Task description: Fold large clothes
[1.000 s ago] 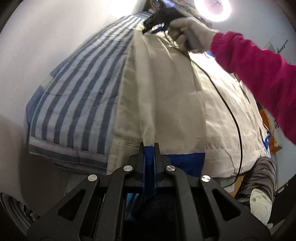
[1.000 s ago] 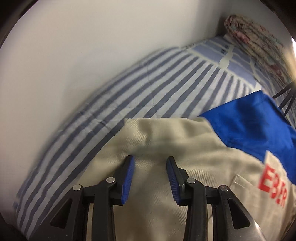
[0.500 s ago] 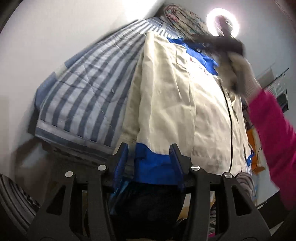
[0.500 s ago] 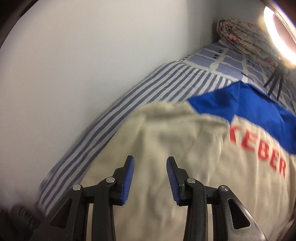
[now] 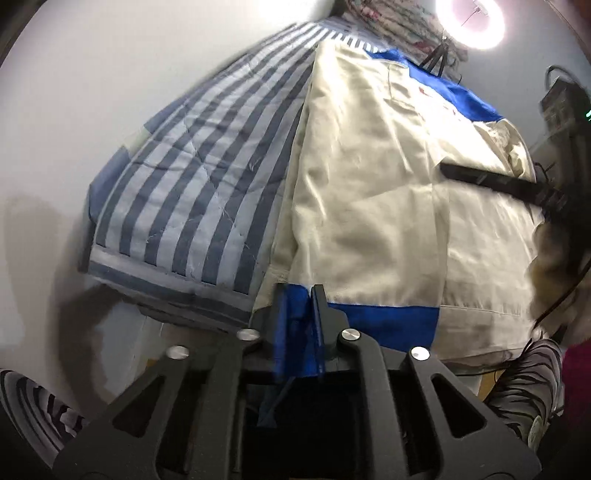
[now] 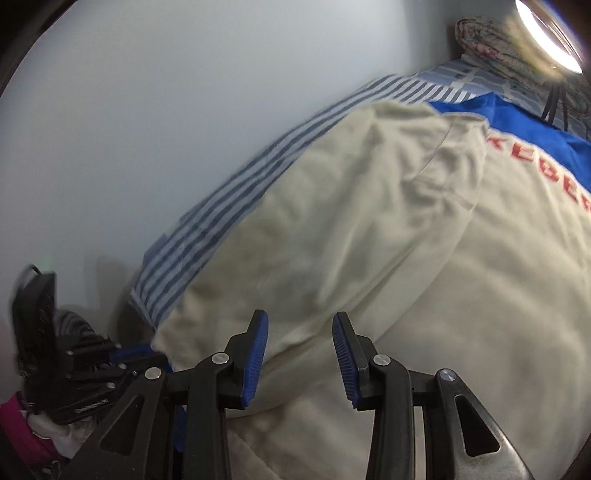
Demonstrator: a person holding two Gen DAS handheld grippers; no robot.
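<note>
A cream work jacket (image 5: 369,206) with blue trim and red lettering lies spread on a striped bed cover (image 5: 207,184). At the jacket's near edge sits my left gripper (image 5: 299,295). Its jaws are closing, and the blue hem (image 5: 384,321) fills the narrow gap between them. My right gripper (image 6: 299,332) hovers open just above the cream cloth (image 6: 406,240), with nothing between its blue pads (image 6: 255,354). From the left wrist view, the right gripper shows as a blurred dark finger (image 5: 491,181) at the right edge. The right wrist view has the left gripper (image 6: 92,373) low on the left.
A white wall (image 5: 92,92) runs along the bed's left side. A rolled floral quilt (image 6: 495,40) lies at the bed's far end, beside a bright ring light (image 5: 469,22) on a tripod. The person's striped trouser leg (image 5: 524,391) stands at the bed's near edge.
My left gripper let go of the cream fold, opened, and now closes on the blue hem. My right gripper swept back from the jacket's far end toward the near edge, staying open.
</note>
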